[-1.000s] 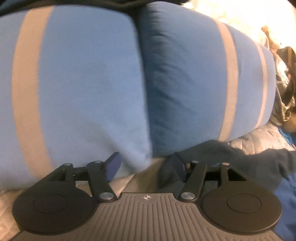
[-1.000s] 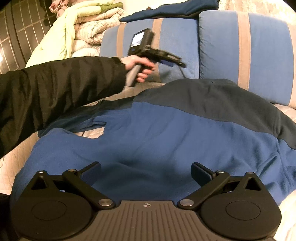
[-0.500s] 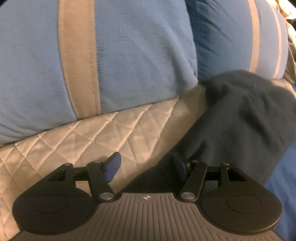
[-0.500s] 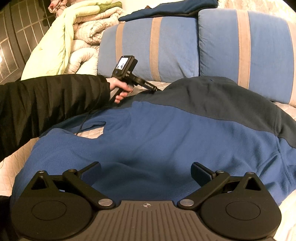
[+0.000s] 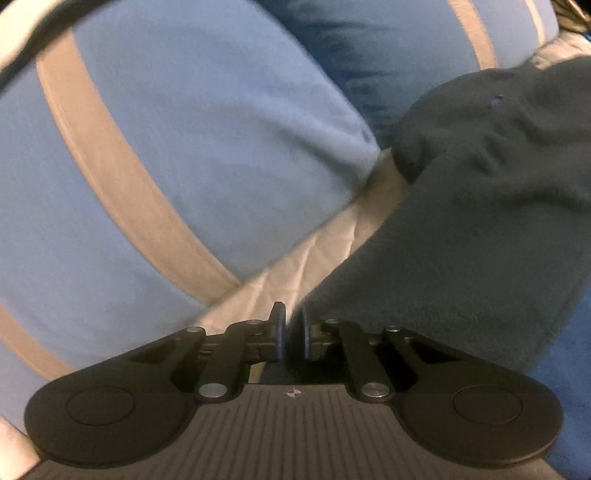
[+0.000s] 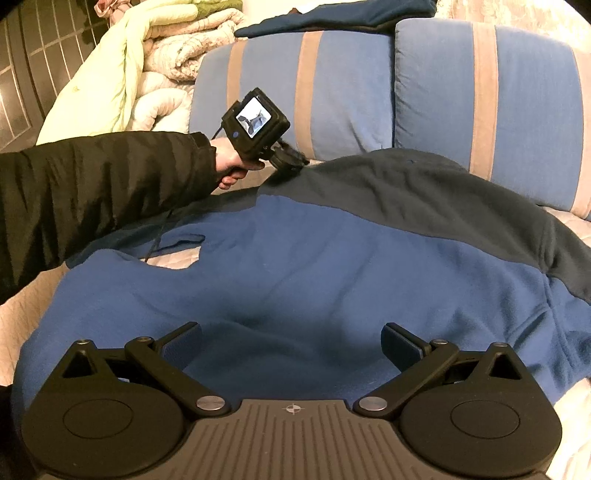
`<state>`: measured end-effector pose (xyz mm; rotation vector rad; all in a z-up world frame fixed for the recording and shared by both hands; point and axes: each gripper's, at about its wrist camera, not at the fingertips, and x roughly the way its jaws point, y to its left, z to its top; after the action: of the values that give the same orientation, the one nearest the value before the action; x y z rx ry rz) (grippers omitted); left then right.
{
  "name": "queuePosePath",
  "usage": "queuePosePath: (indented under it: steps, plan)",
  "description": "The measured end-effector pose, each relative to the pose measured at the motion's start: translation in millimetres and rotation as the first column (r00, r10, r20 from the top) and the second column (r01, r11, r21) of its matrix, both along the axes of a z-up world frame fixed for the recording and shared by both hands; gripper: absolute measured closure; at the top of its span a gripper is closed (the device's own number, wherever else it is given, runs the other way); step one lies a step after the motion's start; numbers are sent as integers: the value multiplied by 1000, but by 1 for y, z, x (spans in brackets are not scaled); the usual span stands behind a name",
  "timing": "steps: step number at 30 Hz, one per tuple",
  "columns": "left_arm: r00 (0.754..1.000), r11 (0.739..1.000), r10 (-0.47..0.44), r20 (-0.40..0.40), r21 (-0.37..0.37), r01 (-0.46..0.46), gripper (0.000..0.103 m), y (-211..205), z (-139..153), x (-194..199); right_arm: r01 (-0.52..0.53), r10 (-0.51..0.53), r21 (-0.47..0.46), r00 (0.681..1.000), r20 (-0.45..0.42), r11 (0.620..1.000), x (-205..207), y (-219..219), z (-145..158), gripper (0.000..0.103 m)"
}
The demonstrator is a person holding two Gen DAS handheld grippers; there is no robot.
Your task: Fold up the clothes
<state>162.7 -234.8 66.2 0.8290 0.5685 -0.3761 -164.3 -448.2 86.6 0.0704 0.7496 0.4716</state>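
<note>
Left wrist view: left gripper (image 5: 291, 338) jaws nearly together, with dark fabric in the narrow gap; they pinch the dark edge of the fleece top (image 5: 480, 229) where it meets the quilted cover (image 5: 295, 266). Frame is motion-blurred. Striped blue cushions (image 5: 184, 147) stand directly behind the top's edge.

Right wrist view: fleece top (image 6: 295, 280) lies spread flat on the quilted cover (image 6: 22, 314), blue body toward the camera, dark grey upper band against the striped cushions (image 6: 436, 85). Right gripper (image 6: 291, 341) jaws wide apart, nothing between them, hovering at the top's near blue edge. Left gripper (image 6: 291, 164) sits at the top's far dark edge, held by a hand (image 6: 229, 162) in a black sleeve (image 6: 92, 184). Piled bedding (image 6: 147, 62) lies beyond the top, left of the cushions; a dark blue garment (image 6: 332, 16) rests on top of the cushions.
</note>
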Motion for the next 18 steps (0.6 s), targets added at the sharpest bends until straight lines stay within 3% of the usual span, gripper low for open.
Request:
queuePosePath:
  steps: [2,5,10,14,18]
  plan:
    - [999,1000,28,23,-7,-28,91,2,4,-4,4,-4,-15,1000,3,1000,-1,1,0,1]
    - [994,985,82,-69,-149,-92,69,26,24,-11,13,-12,-32,1000,15,999,-2,2,1,1]
    - [979,907,176,-105,-369,-202,39,75,53,-44,23,-22,-45,999,25,999,-2,3,0,1]
    - [967,863,231,-113,-436,-257,36,114,67,-82,35,-33,-57,999,37,998,-4,2,1,1]
    - [953,867,284,-101,-397,-301,36,168,82,-111,52,-50,-118,998,22,992,-3,6,0,1]
